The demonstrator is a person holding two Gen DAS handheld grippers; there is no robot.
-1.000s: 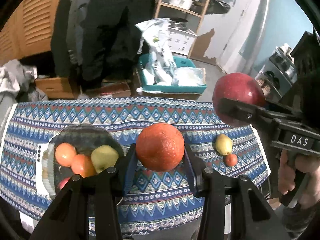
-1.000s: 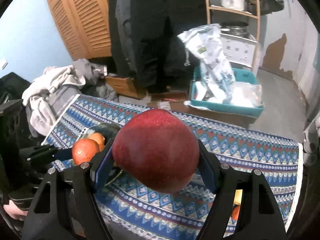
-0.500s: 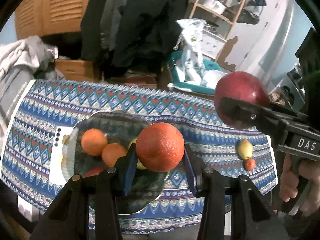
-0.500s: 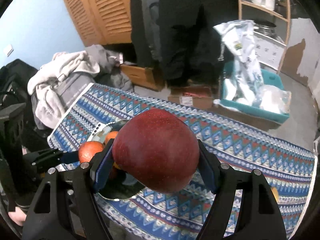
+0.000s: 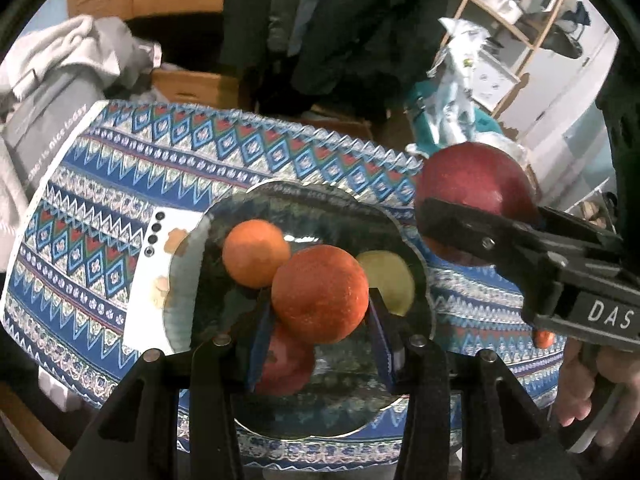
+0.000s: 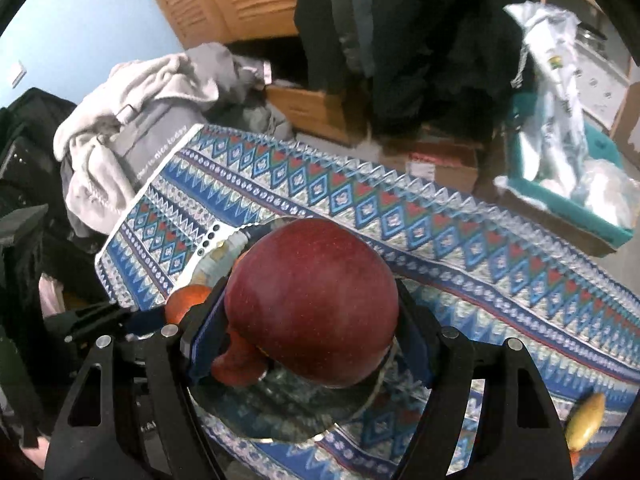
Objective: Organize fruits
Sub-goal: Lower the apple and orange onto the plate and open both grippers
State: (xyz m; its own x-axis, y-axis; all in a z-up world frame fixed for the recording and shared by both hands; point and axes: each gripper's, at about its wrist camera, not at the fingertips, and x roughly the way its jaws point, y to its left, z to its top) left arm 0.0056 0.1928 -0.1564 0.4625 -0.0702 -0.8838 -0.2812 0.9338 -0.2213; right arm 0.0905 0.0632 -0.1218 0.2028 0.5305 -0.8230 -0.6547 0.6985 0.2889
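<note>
My left gripper [image 5: 320, 320] is shut on an orange [image 5: 320, 294], held above a dark glass plate [image 5: 224, 320] on the patterned tablecloth. On the plate lie another orange [image 5: 256, 252], a yellow-green apple [image 5: 390, 284] and a red fruit [image 5: 286, 364] partly hidden behind my fingers. My right gripper [image 6: 310, 332] is shut on a big red apple [image 6: 312, 300], over the plate's right side [image 6: 288, 420]. That apple [image 5: 474, 184] and right gripper show at the right of the left wrist view. The held orange [image 6: 186, 300] peeks in at the left of the right wrist view.
A yellow fruit [image 6: 586, 424] and a small orange fruit [image 5: 543, 338] lie on the cloth [image 5: 100, 248] to the right. Beyond the table's far edge are piled clothes [image 6: 132, 128], cardboard boxes [image 5: 196, 88], a teal bin with bags [image 6: 560, 184] and a standing person [image 5: 340, 24]. A hand [image 5: 588, 384] holds the right gripper.
Both grippers moved left and down over the table, each keeping its fruit. The plate, earlier off to the left, now lies right beneath them and looks much larger.
</note>
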